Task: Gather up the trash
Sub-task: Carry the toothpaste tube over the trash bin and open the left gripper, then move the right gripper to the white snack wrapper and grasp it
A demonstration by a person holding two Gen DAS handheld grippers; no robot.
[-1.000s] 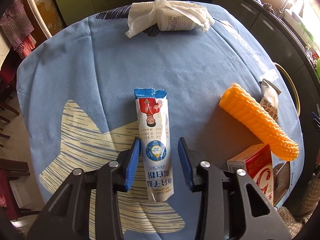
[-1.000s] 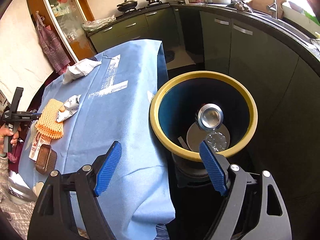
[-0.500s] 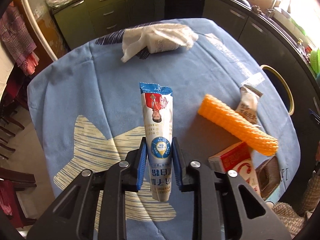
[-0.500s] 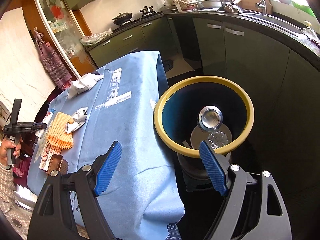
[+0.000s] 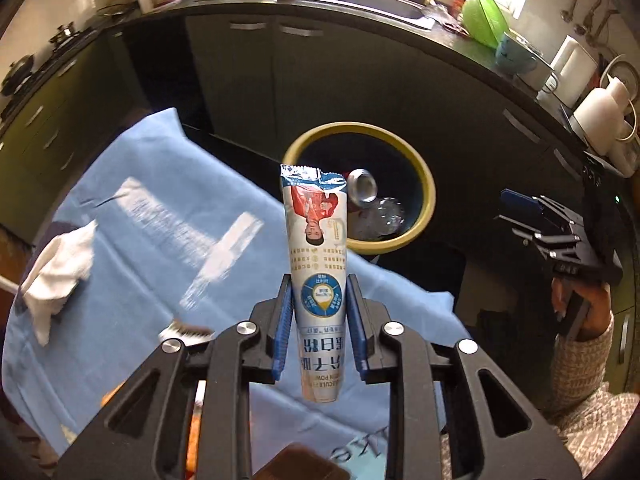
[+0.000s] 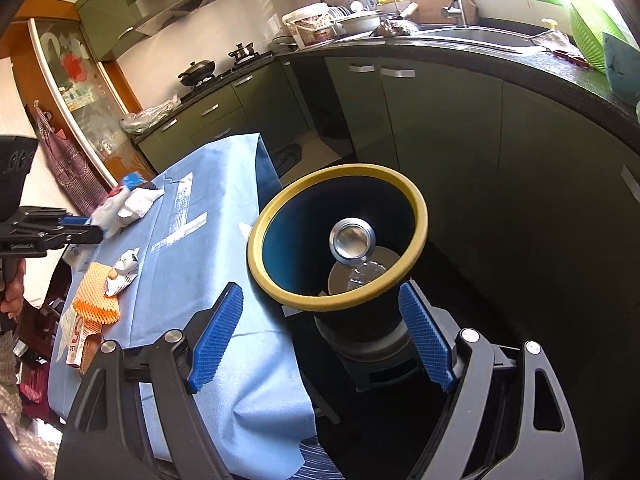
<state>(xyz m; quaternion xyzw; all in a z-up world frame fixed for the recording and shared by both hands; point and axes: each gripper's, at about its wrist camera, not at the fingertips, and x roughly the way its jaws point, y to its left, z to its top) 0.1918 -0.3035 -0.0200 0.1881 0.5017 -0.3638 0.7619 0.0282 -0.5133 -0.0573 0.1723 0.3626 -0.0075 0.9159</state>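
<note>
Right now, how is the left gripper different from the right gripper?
The left gripper is shut on the white sachet; the right gripper is open and holds nothing. The left gripper's blue pads press the sachet's sides, while the right gripper's blue pads stand wide apart. The left gripper is above the blue tablecloth; the right gripper is beside the yellow-rimmed bin. Both are black with blue pads.

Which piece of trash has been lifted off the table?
The white packet with the blue top, clamped in the left gripper. The orange foam net and crumpled white wrapper lie on the blue tablecloth.
</note>
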